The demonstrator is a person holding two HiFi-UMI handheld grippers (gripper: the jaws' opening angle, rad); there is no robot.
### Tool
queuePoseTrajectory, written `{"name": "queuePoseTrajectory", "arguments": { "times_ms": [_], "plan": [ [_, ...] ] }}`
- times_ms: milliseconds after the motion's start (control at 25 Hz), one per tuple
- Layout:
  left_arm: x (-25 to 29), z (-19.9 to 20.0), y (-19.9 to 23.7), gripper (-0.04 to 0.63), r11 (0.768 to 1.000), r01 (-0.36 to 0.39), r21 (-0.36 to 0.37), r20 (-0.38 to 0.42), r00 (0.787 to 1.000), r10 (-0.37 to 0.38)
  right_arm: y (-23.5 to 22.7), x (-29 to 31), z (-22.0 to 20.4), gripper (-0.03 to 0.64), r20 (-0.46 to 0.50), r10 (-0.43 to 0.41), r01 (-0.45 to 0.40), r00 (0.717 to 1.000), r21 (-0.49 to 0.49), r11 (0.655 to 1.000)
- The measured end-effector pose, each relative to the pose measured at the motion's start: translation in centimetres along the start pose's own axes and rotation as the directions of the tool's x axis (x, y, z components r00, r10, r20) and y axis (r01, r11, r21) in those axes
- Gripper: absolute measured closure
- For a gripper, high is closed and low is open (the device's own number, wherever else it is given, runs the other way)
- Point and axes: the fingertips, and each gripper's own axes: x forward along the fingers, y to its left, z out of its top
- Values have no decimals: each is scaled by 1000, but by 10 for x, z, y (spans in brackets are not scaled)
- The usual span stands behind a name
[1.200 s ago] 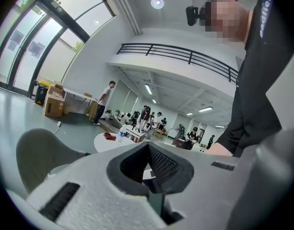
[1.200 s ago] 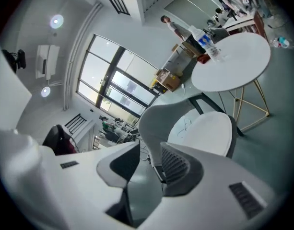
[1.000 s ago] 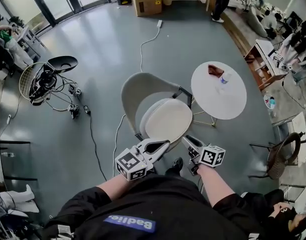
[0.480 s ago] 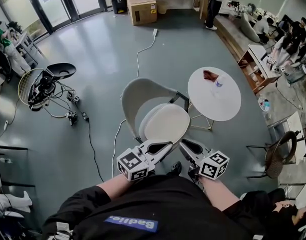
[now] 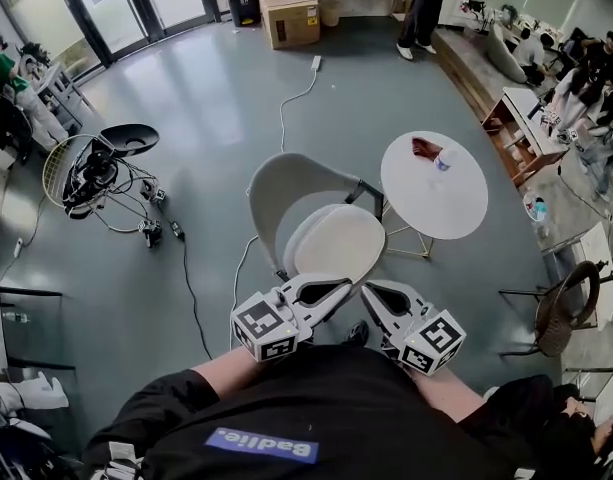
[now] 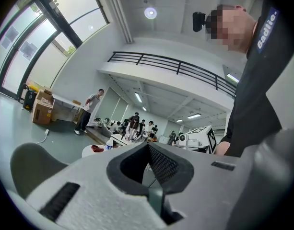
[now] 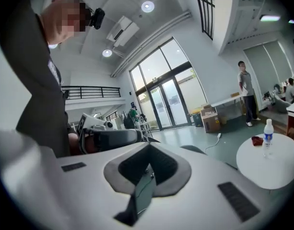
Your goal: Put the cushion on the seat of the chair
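The round off-white cushion (image 5: 336, 243) lies flat on the seat of the grey shell chair (image 5: 286, 183), right in front of me. Both grippers hover just short of the seat's near edge, apart from the cushion. My left gripper (image 5: 341, 288) is shut and holds nothing; in the left gripper view its jaws (image 6: 149, 150) meet and the chair back (image 6: 29, 164) shows at the lower left. My right gripper (image 5: 371, 290) has just been closing and is now shut with nothing between its jaws (image 7: 149, 150).
A round white table (image 5: 434, 208) with a water bottle (image 5: 444, 160) and a dark red thing (image 5: 424, 149) stands right of the chair. Cables (image 5: 186, 268) and a gear pile (image 5: 86, 168) lie at left. A cardboard box (image 5: 291, 13) and a standing person (image 5: 421, 3) are beyond.
Both grippers have risen away from the cushion's front edge. The right one has rolled and its jaws have come together empty. The cushion stays on the seat.
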Motion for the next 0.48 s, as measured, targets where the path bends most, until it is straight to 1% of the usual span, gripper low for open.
{"name": "queuePoseTrajectory", "arguments": {
  "times_ms": [320, 480],
  "plan": [
    [1, -3, -8, 580, 1000, 5, -5, -8, 1000, -5, 8, -4, 0, 589, 11, 13, -12, 1000, -14, 1000],
    [2, -6, -11, 580, 1000, 19, 15, -16, 1000, -19, 8, -2, -2, 589, 10, 13, -13, 1000, -10, 1000]
  ]
}}
